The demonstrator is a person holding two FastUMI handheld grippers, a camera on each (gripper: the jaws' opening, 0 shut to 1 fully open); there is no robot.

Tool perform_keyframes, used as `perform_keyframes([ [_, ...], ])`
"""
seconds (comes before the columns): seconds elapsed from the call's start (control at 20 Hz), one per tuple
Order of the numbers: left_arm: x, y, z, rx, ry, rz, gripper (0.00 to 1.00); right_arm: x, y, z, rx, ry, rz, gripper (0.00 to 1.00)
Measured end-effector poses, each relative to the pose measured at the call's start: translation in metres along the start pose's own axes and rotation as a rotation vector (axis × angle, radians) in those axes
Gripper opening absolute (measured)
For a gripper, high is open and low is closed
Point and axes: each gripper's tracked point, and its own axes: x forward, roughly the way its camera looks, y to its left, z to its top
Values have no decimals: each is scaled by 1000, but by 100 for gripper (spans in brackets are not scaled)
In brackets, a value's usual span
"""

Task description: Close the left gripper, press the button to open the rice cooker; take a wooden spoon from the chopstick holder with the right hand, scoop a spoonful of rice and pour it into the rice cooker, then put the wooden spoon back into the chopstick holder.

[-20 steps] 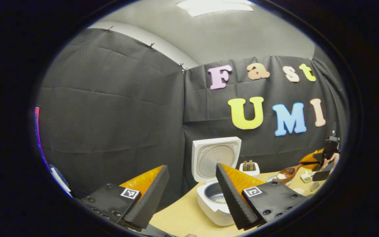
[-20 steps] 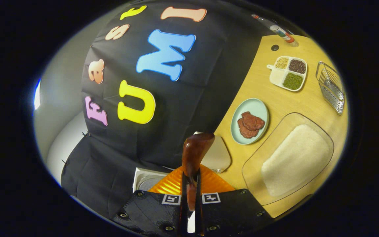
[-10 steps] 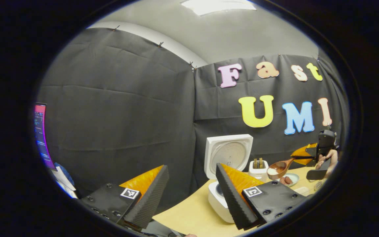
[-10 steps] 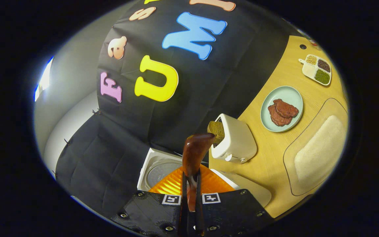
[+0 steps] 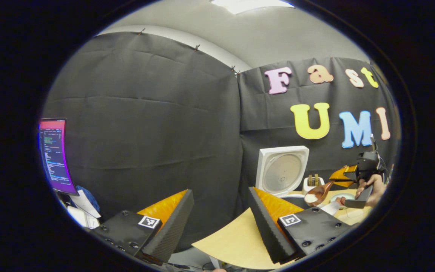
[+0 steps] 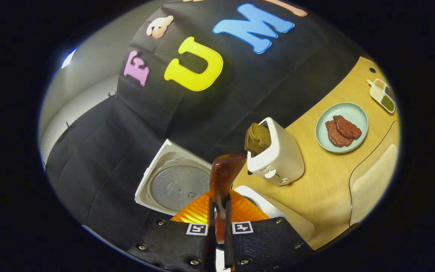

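Right gripper view had the wooden spoon (image 6: 225,174) running straight out from between the right gripper (image 6: 218,211) fingers, which were pressed tight on its handle, the bowl end reaching over the rice cooker (image 6: 270,207). The cooker's lid (image 6: 176,185) stood open just behind it, and a toaster (image 6: 278,155) with dark bread sat close beside. From where I stood the spoon looked stiff and light, smooth enough to twist in a pinch, so a hold well back on the handle seemed right; the loose grains in it would spill at any sudden tilt, I judged. In the left gripper view the spoon (image 5: 317,192) carried a small white heap of rice, and a hand (image 5: 368,185) held that gripper raised near the open lid (image 5: 282,170), roughly level, the bowl hanging just at the cooker's mouth. The pour looked to be the step in hand.

The left gripper (image 5: 217,226) was idle, its fingers spread wide apart, held low off the near corner of the table (image 5: 232,241) and pointing at the booth wall. A monitor (image 5: 53,155) glowed off to its left.
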Motion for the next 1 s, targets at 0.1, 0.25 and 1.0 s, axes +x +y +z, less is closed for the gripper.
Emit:
perform_keyframes([
  [0.1,-2,5,-4,-3,9,14,96,10,4,-12,-119,22,-12,9],
  [0.25,-4,11,-8,-6,18,30,99,22,13,-29,-324,49,-15,9],
  [1.0,-5,15,-15,-41,22,33,99,13,71,-50,-1066,-29,86,9],
])
